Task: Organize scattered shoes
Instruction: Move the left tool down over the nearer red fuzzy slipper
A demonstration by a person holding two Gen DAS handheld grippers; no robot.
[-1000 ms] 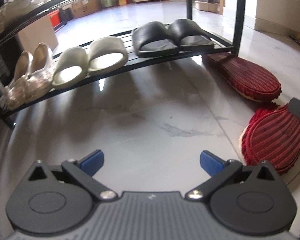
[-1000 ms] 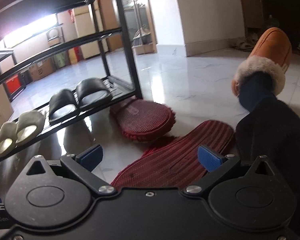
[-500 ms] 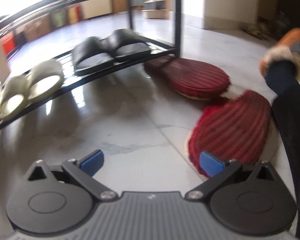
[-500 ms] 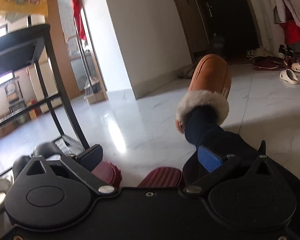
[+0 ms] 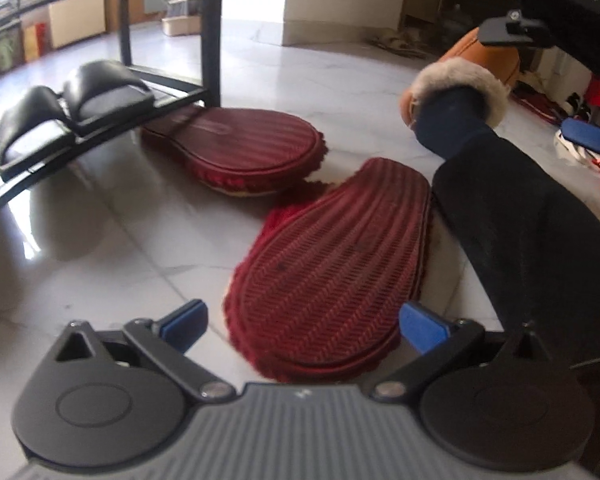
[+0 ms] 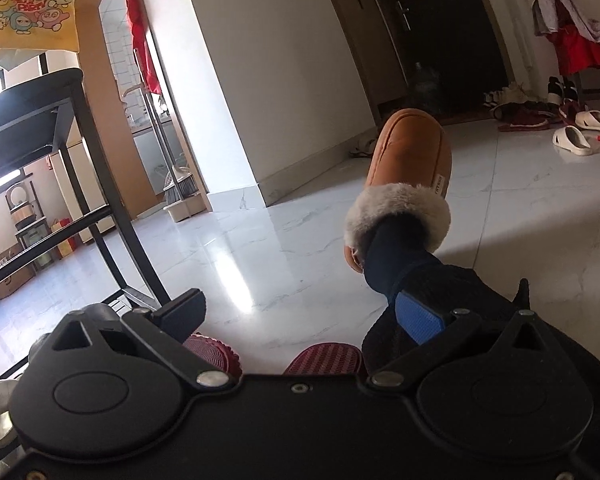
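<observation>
Two dark red slippers lie sole-up on the white floor. The near one lies between the open fingers of my left gripper, which is empty. The far one lies against the foot of the black shoe rack. A pair of black slides sits on the rack's bottom shelf. My right gripper is open and empty, held higher and pointing across the room; only the tips of the red slippers show under it. It also shows at the upper right of the left wrist view.
The person's leg in dark trousers with an orange fur-lined slipper stretches out right beside the near red slipper. More shoes and white slides lie by the far dark door. A broom and dustpan stand by the wall corner.
My left gripper swung right and came down over the near red slipper. My right gripper tilted up and away, so the red slippers dropped out of its view.
</observation>
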